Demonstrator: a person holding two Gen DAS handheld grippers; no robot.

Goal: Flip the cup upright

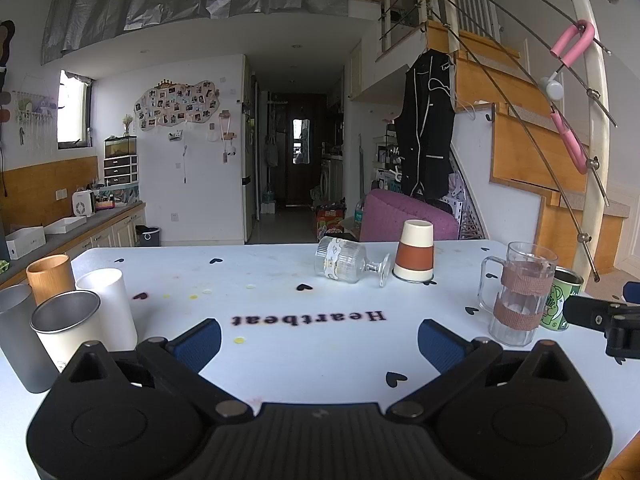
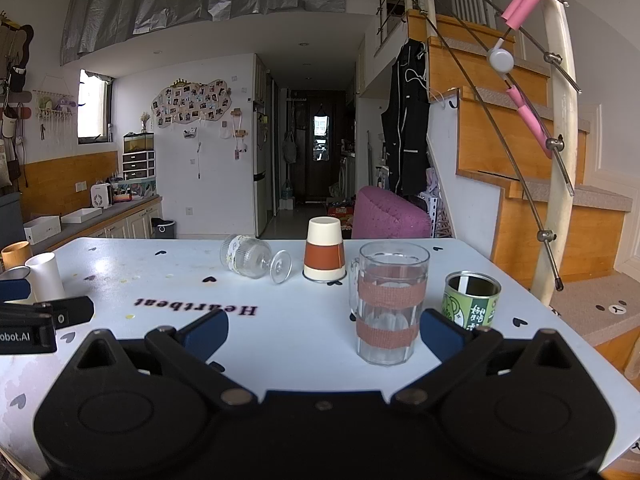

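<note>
Both grippers were spread wide with nothing between the pads, hovering low over the white table point(image 1: 320, 360). The left gripper point(image 1: 319, 340) filled the bottom of its own frame, and the right gripper point(image 2: 323, 334) did the same in the other.

The cups needing a flip sat centre frame, far side of the table: a paper cup point(image 1: 414, 251) with an orange band, standing mouth down, and just beside it to the left a stemmed glass cup point(image 1: 347, 261) lying on its side, foot pointing toward the paper cup. Whether the two actually touched was hard to call (the foot looked very close).

The green tin point(image 1: 562, 298) at the right of the left-wrist frame was half hidden behind the taped glass mug point(image 1: 518, 292); the right-wrist view showed its open top but its lower part was cut off by the gripper's finger. The left-wrist view also caught a cluster at lower left: a wooden cup point(image 1: 50, 276), a white tumbler point(image 1: 108, 304), a steel-rimmed cup point(image 1: 66, 320) and a grey tumbler point(image 1: 18, 336), partly blocked by the gripper body. The right-wrist view showed only slivers of those at its left edge.
</note>
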